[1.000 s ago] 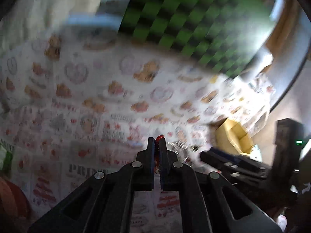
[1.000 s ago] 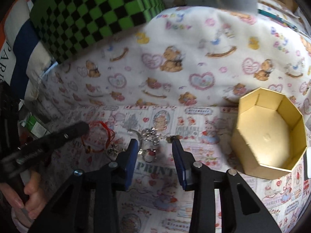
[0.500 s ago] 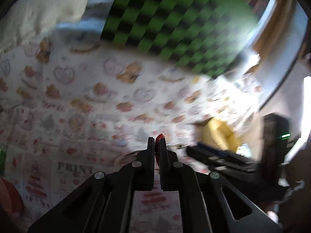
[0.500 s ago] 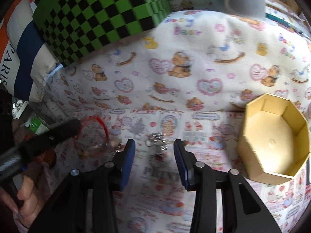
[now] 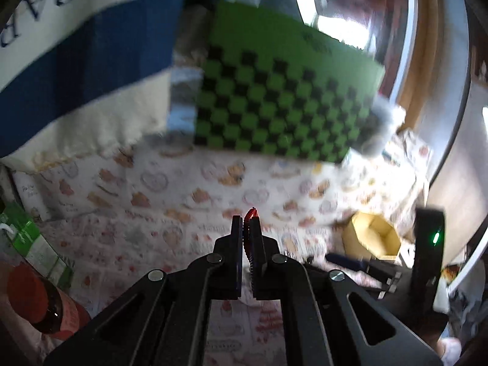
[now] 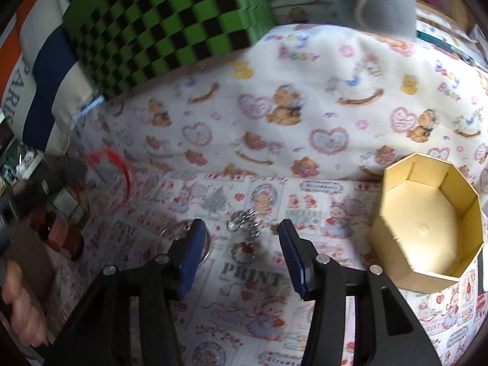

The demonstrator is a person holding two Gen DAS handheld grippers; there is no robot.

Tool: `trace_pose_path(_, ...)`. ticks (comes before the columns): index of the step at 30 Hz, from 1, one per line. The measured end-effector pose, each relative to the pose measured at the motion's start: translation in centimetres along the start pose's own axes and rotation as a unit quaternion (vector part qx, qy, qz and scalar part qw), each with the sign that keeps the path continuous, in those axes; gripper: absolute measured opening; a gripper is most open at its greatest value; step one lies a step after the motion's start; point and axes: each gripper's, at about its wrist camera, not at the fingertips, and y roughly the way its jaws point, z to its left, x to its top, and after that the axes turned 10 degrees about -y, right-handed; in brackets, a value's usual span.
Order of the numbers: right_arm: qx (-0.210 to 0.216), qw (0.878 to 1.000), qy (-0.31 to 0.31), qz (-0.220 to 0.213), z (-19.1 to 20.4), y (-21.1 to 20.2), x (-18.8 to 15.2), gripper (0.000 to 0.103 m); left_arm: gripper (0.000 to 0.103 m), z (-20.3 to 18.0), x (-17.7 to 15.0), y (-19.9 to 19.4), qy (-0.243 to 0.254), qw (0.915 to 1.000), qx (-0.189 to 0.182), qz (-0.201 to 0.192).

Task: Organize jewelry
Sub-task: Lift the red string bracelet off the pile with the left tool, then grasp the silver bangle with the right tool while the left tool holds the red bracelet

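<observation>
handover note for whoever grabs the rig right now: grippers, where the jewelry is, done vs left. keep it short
Left gripper: shut on the red bracelet, lifted off the cloth.
Right gripper: open, jaws have just been widening, nothing between the pads. It hovers over the silver charm piece, which lies on the printed cloth, with a clear ring by its left finger.
Gold octagonal box: open, looks empty.
Done: bracelet picked up.
Left: bracelet into the box, probably, then the silver piece and the ring.
</observation>
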Motion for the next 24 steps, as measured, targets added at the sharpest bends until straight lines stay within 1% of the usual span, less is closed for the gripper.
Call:
trace_pose_path(1, 0.003, 1.0, -0.009, 0.003, 0.8, 0.4, 0.0, 0.054, 0.003, 0.2, 0.2, -0.4, 0.004, 0.9999, 0.006, -0.015)
trace_pose_path(2, 0.005, 1.0, -0.017, 0.006, 1.4, 0.7, 0.1, 0.063, 0.003, 0.1, 0.4, -0.4, 0.008, 0.9995, 0.017, -0.026)
trace_pose_path(3, 0.012, 0.999, -0.034, 0.016, 2.3, 1.2, 0.1, 0.078, 0.003, 0.1, 0.4, -0.4, 0.013, 0.9989, 0.032, -0.033)
trace_pose_path(4, 0.02, 0.998, -0.056, 0.028, 3.4, 1.8, 0.0, 0.085, 0.003, 0.1, 0.5, -0.3, 0.016, 0.998, 0.049, -0.037)
trace_pose_path(5, 0.02, 0.997, -0.067, 0.032, 4.1, 2.1, -0.1, 0.087, 0.003, 0.2, 0.4, 0.1, 0.017, 0.997, 0.064, -0.038)
trace_pose_path(8, 0.012, 0.994, -0.1, 0.047, 6.9, 3.0, 0.1, 0.087, 0.003, 1.4, 0.6, 1.1, 0.008, 0.9961, 0.082, -0.033)
trace_pose_path(10, -0.003, 0.992, -0.107, 0.062, 7.8, 3.7, 0.5, 0.087, 0.003, 2.9, 0.8, 1.9, -0.013, 0.9952, 0.095, -0.016)
trace_pose_path(12, -0.016, 0.991, -0.113, 0.073, 8.3, 4.4, 0.8, 0.087, 0.003, 3.8, 0.8, 2.6, -0.024, 0.9945, 0.102, -0.003)
trace_pose_path(16, -0.013, 0.992, -0.097, 0.084, 9.2, 6.4, 1.9, 0.086, 0.003, 4.7, 0.6, 3.2, -0.028, 0.9925, 0.119, 0.001)
trace_pose_path(17, -0.017, 0.991, -0.095, 0.089, 9.1, 7.0, 2.0, 0.081, 0.003, 4.9, 0.5, 3.4, -0.03, 0.9923, 0.12, 0.003)
trace_pose_path(18, -0.021, 0.99, -0.096, 0.096, 9.1, 7.4, 2.0, 0.071, 0.003, 5.1, 0.4, 3.5, -0.034, 0.9927, 0.115, 0.006)
trace_pose_path(20, -0.03, 0.989, -0.116, 0.086, 9.3, 7.1, 1.8, 0.065, 0.003, 5.5, 0.4, 3.8, -0.05, 0.9943, 0.093, 0.016)
trace_pose_path(22, -0.019, 0.99, -0.113, 0.082, 9.1, 6.9, 1.7, 0.065, 0.003, 5.6, 0.3, 3.8, -0.06, 0.9947, 0.081, 0.02)
trace_pose_path(24, -0.025, 0.99, -0.113, 0.08, 8.8, 6.4, 1.5, 0.065, 0.003, 5.4, 0.3, 3.5, -0.054, 0.9947, 0.087, 0.01)
